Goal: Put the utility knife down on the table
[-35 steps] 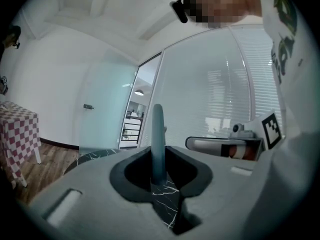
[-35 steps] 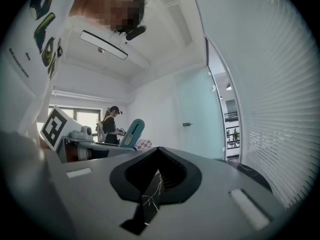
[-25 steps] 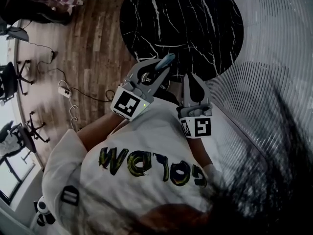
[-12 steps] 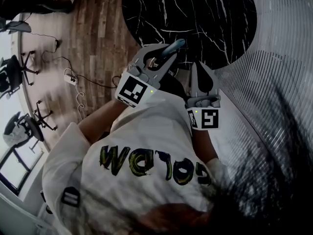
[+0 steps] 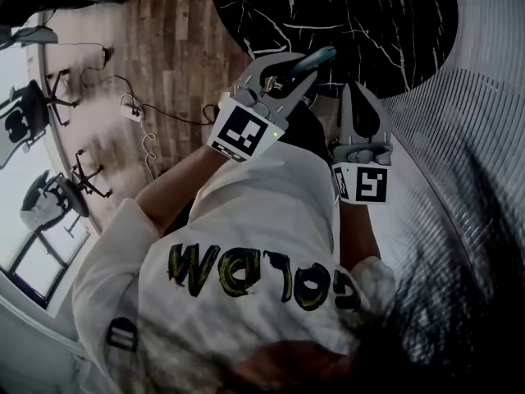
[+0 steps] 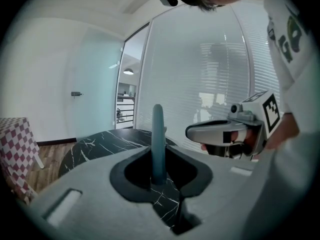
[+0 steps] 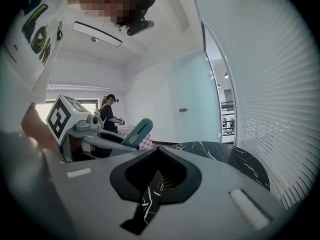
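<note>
A teal utility knife (image 5: 316, 58) sticks out from between the jaws of my left gripper (image 5: 299, 68), which is shut on it, over the near edge of the round black marble table (image 5: 369, 23). In the left gripper view the knife (image 6: 158, 134) stands upright between the jaws of that gripper (image 6: 158, 171), with the table (image 6: 95, 144) below and beyond. My right gripper (image 5: 361, 95) hangs just to its right, jaws together and holding nothing. The right gripper view shows that gripper (image 7: 159, 149) shut, with the knife (image 7: 138, 132) to its left.
A wooden floor (image 5: 176, 48) lies left of the table, with a power strip and cable (image 5: 135, 113) and office chairs (image 5: 33, 113). A glass wall with blinds (image 5: 484, 138) runs along the right. Another person (image 7: 107, 113) stands far off.
Both grippers have sunk a little and sit closer to the table's near edge. The left gripper has tilted somewhat, still holding the knife. The right gripper stays shut.
</note>
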A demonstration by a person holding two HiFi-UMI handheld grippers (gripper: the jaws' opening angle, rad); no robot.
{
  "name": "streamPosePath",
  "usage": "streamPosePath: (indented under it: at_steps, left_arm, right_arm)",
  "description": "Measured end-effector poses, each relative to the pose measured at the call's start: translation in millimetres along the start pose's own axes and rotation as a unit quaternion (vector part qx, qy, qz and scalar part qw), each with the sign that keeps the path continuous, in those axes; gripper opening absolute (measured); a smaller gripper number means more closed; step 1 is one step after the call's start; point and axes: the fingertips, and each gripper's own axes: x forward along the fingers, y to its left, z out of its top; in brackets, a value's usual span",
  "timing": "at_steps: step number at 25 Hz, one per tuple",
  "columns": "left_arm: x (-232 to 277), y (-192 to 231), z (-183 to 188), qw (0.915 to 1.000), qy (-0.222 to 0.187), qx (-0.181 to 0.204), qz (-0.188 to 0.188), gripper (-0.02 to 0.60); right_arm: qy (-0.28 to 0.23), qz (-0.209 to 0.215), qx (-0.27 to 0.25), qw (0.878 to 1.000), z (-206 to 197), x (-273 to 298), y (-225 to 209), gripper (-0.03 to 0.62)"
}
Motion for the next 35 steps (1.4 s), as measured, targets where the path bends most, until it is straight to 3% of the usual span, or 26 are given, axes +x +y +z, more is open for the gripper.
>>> streamPosePath:
  at_steps: [16,23,35]
  left_arm:
    - [37,-1,-73,0.9961,0.082,0.024,-0.022,0.075]
    - [52,-9,-101,0.9941,0.102,-0.004,-0.035,0.075]
    - [68,7,-152,0.9895,0.143,0.003,-0.022,0.075]
  right_arm:
    - [0.029,-0.023,0.018,0.999,-54,4,-22,0.002]
    - [0.032,-0.032,0.024,0.999,-74,9,-28,0.002]
    - [0.056,-0.049,0.033,0.997,-117,17,-35,0.002]
